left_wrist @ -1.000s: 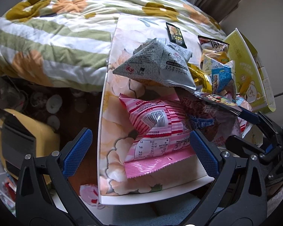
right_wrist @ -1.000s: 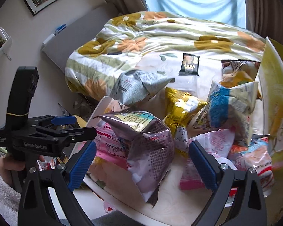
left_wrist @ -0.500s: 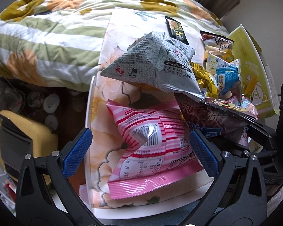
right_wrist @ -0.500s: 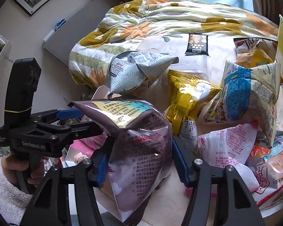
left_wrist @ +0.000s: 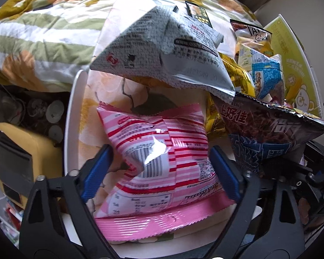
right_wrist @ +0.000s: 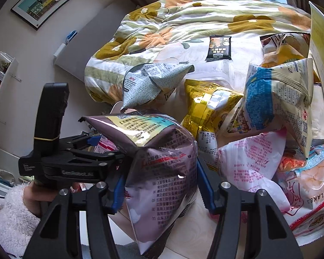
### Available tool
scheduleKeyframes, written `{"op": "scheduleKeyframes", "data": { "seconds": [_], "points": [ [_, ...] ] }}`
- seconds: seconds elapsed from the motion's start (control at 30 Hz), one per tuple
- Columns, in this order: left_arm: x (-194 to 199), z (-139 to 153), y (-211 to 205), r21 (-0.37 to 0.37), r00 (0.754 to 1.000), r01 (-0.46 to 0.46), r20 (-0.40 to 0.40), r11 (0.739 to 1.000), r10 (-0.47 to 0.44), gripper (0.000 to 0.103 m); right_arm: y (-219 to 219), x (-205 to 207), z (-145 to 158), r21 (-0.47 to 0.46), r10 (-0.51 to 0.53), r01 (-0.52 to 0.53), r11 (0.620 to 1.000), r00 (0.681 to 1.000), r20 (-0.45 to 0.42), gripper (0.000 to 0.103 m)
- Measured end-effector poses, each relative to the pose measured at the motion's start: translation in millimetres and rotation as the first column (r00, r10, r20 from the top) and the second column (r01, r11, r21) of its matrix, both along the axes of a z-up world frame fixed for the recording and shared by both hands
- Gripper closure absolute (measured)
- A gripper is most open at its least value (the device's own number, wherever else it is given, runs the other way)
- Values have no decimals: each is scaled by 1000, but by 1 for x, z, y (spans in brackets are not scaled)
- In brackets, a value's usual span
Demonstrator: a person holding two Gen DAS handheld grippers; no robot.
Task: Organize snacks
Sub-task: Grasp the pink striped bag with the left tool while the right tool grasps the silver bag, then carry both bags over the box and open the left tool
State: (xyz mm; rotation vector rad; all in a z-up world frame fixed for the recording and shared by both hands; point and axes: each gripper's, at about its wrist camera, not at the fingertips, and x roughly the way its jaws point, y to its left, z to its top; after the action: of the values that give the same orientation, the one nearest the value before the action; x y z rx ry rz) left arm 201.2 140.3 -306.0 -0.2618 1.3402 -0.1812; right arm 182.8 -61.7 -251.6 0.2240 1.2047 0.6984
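A pink striped snack bag (left_wrist: 162,151) lies on the floral tray table (left_wrist: 72,116). My left gripper (left_wrist: 159,169) straddles it from above with its jaws closing. The blue pads (left_wrist: 97,168) sit at the bag's two sides, and a sliver of table still shows by the left one. My right gripper (right_wrist: 161,183) is shut on a dark purple foil bag (right_wrist: 162,172), which stands puffed up between its fingers. That bag (left_wrist: 270,129) also shows at the right of the left wrist view.
Other snacks crowd the table: a grey printed bag (left_wrist: 166,49), a gold bag (right_wrist: 207,108), a blue-and-white bag (right_wrist: 276,99), a white-pink bag (right_wrist: 250,164), a shrimp flakes bag (right_wrist: 308,185) and a small black packet (right_wrist: 219,47). A flowered quilt (right_wrist: 183,21) lies behind, and a yellow box (left_wrist: 291,64) stands at the right.
My right gripper closed on the purple bag and still grips it. My left gripper came down over the pink bag and its jaws narrowed around it.
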Motion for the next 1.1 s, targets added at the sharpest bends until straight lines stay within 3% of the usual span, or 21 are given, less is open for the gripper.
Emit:
{"op": "scheduleKeyframes", "data": {
  "seconds": [0.2,0.57,0.87,1.1],
  "points": [
    [-4,0,-2,12,1000,-6,10,1000,6,31,-5,0,0,10,-4,4,1000,1000,-4,50],
    [-28,21,5,-3,999,-18,45,1000,18,31,-4,-11,10,8,-9,9,1000,1000,18,50],
    [-50,82,-2,3,987,33,154,999,-34,31,-15,-32,50,35,-75,72,997,994,76,50],
    [-45,143,-42,24,961,73,264,997,-77,31,-55,-38,101,61,-159,151,987,975,154,50]
  ]
}}
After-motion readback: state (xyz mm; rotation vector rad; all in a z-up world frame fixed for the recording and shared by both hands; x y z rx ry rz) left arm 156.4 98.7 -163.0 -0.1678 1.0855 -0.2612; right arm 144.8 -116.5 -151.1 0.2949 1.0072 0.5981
